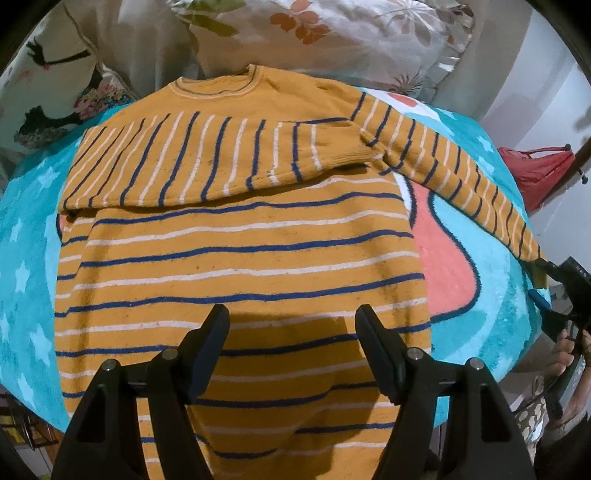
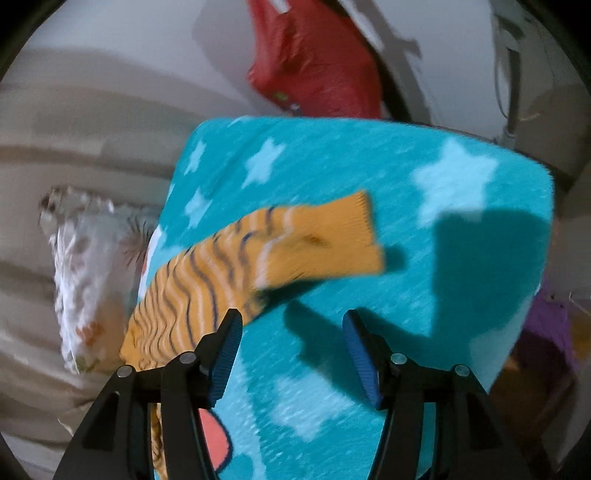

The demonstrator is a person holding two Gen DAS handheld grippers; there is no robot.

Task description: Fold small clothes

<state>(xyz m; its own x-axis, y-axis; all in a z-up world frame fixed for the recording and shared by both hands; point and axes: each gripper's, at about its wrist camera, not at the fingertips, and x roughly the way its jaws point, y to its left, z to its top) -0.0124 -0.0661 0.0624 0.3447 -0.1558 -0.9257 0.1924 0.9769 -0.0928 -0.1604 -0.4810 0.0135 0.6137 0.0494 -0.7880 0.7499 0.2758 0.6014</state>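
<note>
An orange sweater (image 1: 236, 266) with blue and white stripes lies flat on a turquoise star blanket (image 1: 26, 236). Its left sleeve (image 1: 192, 162) is folded across the chest. Its right sleeve (image 1: 454, 162) stretches out to the right; in the right wrist view, which is blurred, that sleeve (image 2: 236, 273) and its cuff lie on the blanket (image 2: 424, 258). My left gripper (image 1: 291, 317) is open above the sweater's lower body. My right gripper (image 2: 291, 325) is open and empty just short of the cuff; it also shows in the left wrist view (image 1: 543, 288) by the sleeve end.
Floral pillows (image 1: 332, 33) lie beyond the collar, and one shows in the right wrist view (image 2: 88, 266). A red bag (image 1: 539, 173) hangs at the right, past the blanket's edge (image 2: 317, 66). A pink patch (image 1: 439, 251) is printed on the blanket.
</note>
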